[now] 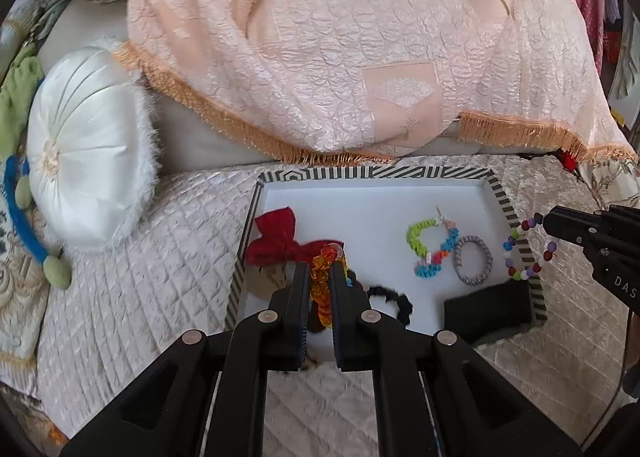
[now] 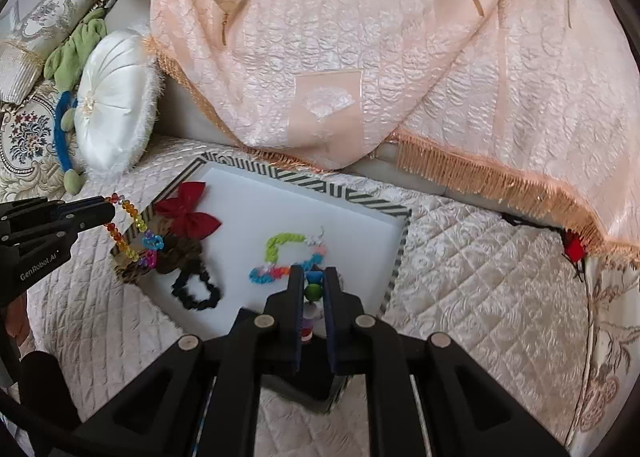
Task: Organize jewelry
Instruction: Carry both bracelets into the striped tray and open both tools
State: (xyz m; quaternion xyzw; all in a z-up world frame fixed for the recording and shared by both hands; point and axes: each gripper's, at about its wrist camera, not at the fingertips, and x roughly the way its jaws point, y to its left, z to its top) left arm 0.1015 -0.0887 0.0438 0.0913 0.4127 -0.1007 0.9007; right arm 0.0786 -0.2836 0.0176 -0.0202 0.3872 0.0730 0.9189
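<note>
A striped-rim tray [image 1: 360,173] with a white floor lies on the quilted cover. My left gripper [image 1: 320,269] is shut on an orange crystal bead bracelet [image 1: 322,289], held over the tray's near-left corner. In the right wrist view the left gripper [image 2: 110,211] shows that bracelet [image 2: 134,235] dangling as a loop. My right gripper [image 2: 313,273] is shut on a multicoloured bead bracelet [image 2: 312,293], which hangs as a loop [image 1: 528,253] from the right gripper [image 1: 548,221] over the tray's right rim. In the tray lie a red bow [image 1: 280,241], a loom-band bracelet [image 1: 432,253], a grey ring band [image 1: 474,259] and a black scrunchie [image 1: 390,299].
A peach fringed bedspread [image 1: 340,57] drapes just behind the tray. A white round cushion [image 1: 84,145] sits to the left, with a green and blue fabric toy [image 2: 68,69] beyond it. A dark block [image 1: 488,309] fills the tray's near-right corner. Quilted cover [image 2: 480,277] stretches to the right.
</note>
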